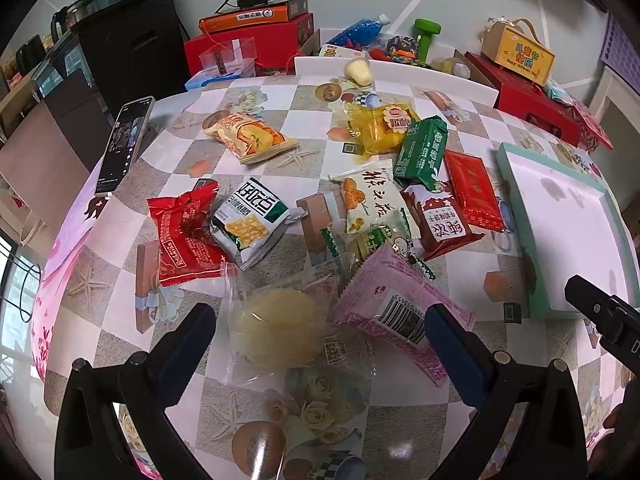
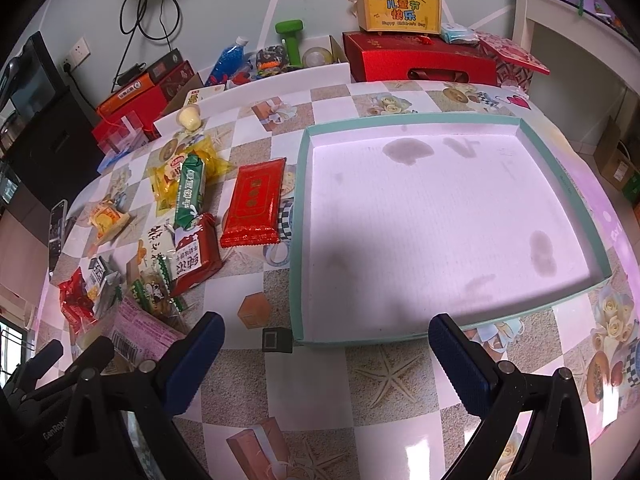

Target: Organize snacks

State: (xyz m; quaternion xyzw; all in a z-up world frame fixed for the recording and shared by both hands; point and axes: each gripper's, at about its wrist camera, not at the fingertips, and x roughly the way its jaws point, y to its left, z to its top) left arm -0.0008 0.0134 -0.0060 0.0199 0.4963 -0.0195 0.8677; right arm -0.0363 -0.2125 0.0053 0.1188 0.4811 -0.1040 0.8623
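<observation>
**A:** So where does everything sit on the table (image 2: pixel 320 384)?

**B:** The snacks are all in a loose pile on the checkered cloth, none in the teal-rimmed tray (image 2: pixel 568 184). From the left wrist camera, the left gripper (image 1: pixel 320 336) hangs over the near end of the pile with its fingers spread wide, holding nothing. Between the fingertips lies a clear-wrapped pale round cake (image 1: pixel 280 332), and the pink packet (image 1: pixel 384 304) with the barcode sits just at 1 o'clock of it, touching the right finger or very close; hard to say through the fisheye.

**A:** And further out?

**B:** At 11 o'clock of the cake there's a red crinkled packet (image 1: pixel 184 236) with a white-and-green cracker pack (image 1: pixel 252 220) leaning on it. Going toward 12, an orange biscuit packet (image 1: pixel 248 136) lies on its own, and a yellow packet (image 1: pixel 376 128) sits at about 1 o'clock, the green packet (image 1: pixel 424 152) overlapping its edge. A flat red packet (image 1: pixel 472 188) lies between the green one and the tray. A phone (image 1: pixel 124 144) leans at 10 o'clock near the table edge.

**A:** Right one?

**B:** The right gripper (image 2: pixel 326 344) is also wide apart and holding nothing, hovering at the tray's near edge. The tray floor shows a few dark stains, and the flat red packet lies just beside the tray's left wall, at 10 o'clock.
</observation>
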